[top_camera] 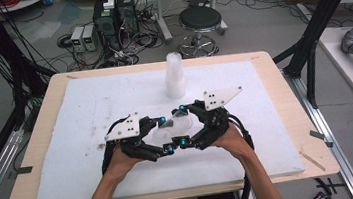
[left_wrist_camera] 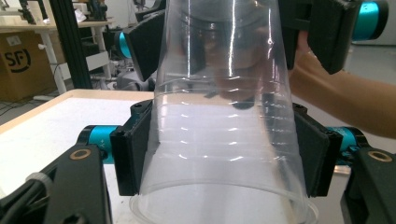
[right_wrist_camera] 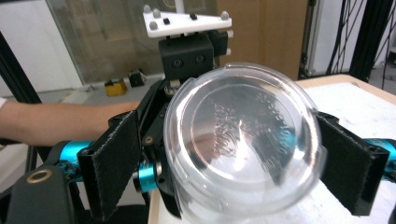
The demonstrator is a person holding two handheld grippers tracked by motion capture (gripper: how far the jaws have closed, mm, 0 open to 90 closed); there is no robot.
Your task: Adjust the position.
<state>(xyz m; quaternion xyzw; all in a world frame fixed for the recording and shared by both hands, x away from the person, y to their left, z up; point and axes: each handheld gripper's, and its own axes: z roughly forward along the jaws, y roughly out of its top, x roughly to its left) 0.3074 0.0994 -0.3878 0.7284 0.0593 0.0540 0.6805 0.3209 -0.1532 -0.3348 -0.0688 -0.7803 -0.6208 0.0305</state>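
We've got the left gripper [left_wrist_camera: 224,154] with both pads pressed on the sides of a clear plastic cup [left_wrist_camera: 224,140], near its wide end. Right gripper [right_wrist_camera: 229,163] jaws bracket the cup base [right_wrist_camera: 243,135]; contact on the near-side pad we can't confirm. In the high view the cup [top_camera: 180,124] lies between both tools, mid-pad on the white foam mat [top_camera: 89,104]. A white cup stack [top_camera: 174,77] stands just behind. Looks like a two-handed handover or separation; next move needs one side firm before pulling.
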